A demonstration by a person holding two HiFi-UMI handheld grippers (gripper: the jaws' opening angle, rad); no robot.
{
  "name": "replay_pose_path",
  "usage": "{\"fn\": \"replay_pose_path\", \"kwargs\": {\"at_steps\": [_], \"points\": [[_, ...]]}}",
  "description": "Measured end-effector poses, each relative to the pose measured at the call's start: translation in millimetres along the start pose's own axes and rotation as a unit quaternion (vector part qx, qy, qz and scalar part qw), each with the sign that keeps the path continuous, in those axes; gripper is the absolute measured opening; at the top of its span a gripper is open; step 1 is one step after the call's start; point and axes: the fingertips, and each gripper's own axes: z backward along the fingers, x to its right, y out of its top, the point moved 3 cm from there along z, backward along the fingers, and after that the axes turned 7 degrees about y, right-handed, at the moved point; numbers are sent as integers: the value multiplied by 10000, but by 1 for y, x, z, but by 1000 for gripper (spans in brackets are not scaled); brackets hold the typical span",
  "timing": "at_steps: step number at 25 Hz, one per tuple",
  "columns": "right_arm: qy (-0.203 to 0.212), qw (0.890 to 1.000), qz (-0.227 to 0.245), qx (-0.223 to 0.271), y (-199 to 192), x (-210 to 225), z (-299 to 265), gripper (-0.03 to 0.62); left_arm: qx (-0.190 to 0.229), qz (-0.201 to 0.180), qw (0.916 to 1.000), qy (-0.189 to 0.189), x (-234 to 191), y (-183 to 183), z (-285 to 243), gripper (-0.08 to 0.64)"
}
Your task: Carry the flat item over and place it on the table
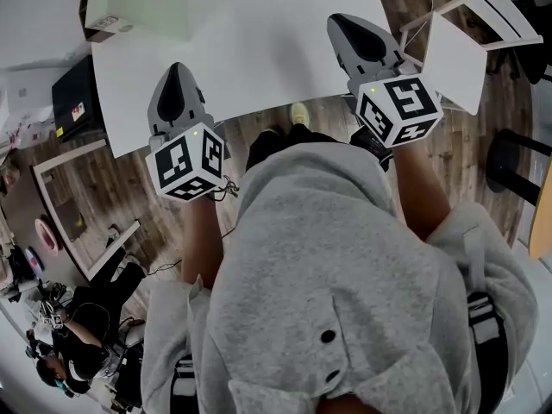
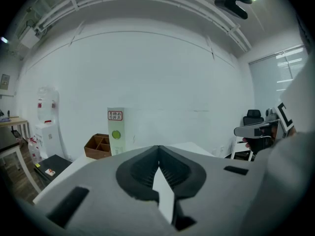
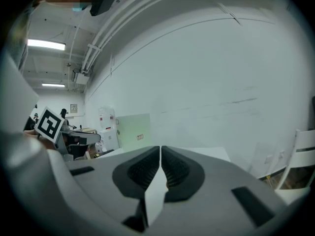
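The flat item [image 1: 138, 3], a pale green panel-like box, is standing on the white table [image 1: 259, 50] at the upper left of the head view, and neither gripper is touching it. The left gripper [image 1: 177, 72] is hovering over the table's near edge, well apart from the item. In the left gripper view its jaws are pressing together at the tips with nothing clamped between them [image 2: 158, 149]. The right gripper [image 1: 342, 24] is reaching over the table in the upper right, and its jaws are likewise meeting, holding nothing [image 3: 160, 149].

In the left gripper view the flat item [image 2: 115, 132] is showing a red-bordered label with two lines of characters too small to read, and a round green sticker beneath it. In the right gripper view its broad face [image 3: 130, 132] is carrying one small label, also unreadable.

The item is standing upright, its narrow edge facing the left gripper and its long axis running along the top of the head view. A brown divided box [image 2: 98, 145] is sitting just beside it.
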Motion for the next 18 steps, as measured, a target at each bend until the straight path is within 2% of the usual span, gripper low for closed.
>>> {"fn": "replay_pose_path", "kwargs": {"at_steps": [7,12,18], "points": [[151,9999,-17,-20,-4,-29,12,31,-82,258,9994,-209,0,-13,30,21],[218,9997,115,81,-3,-73,33,26,-6,342,9990,-271,-14,-15,77,21],[73,9995,262,131,-10,-119,70,26,102,367,9989,-272,-26,-25,136,21]]}}
